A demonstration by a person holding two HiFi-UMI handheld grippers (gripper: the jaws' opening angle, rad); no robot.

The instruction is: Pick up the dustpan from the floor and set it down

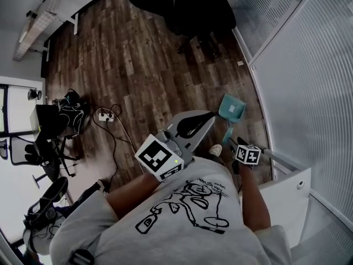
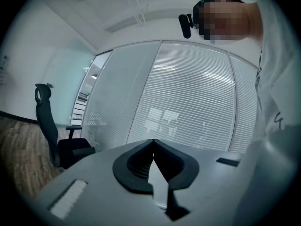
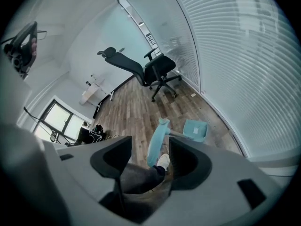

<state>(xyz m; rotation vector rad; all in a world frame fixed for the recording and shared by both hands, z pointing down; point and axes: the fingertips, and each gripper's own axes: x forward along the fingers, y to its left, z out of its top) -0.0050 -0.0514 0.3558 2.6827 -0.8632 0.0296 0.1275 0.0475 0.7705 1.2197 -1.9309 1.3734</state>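
The teal dustpan (image 1: 232, 108) stands on the wood floor by the glass wall, its long teal handle (image 1: 227, 132) rising toward me. In the right gripper view the dustpan's pan (image 3: 195, 129) lies beyond the jaws and the handle (image 3: 156, 144) shows in the gap between them. My right gripper (image 3: 150, 149) is open, its pads apart from the handle. In the head view the right gripper (image 1: 234, 147) hangs just above the handle's top. My left gripper (image 1: 208, 116) is shut and empty, held out level to the left of the dustpan; the left gripper (image 2: 153, 143) faces the blinds.
A glass wall with blinds (image 1: 309, 81) runs along the right. Black office chairs (image 1: 198, 10) stand at the back. Cables and a power strip (image 1: 105, 115) lie on the floor at left. My shoe (image 3: 163, 161) is beside the handle. A white cabinet (image 1: 287, 186) is at my right.
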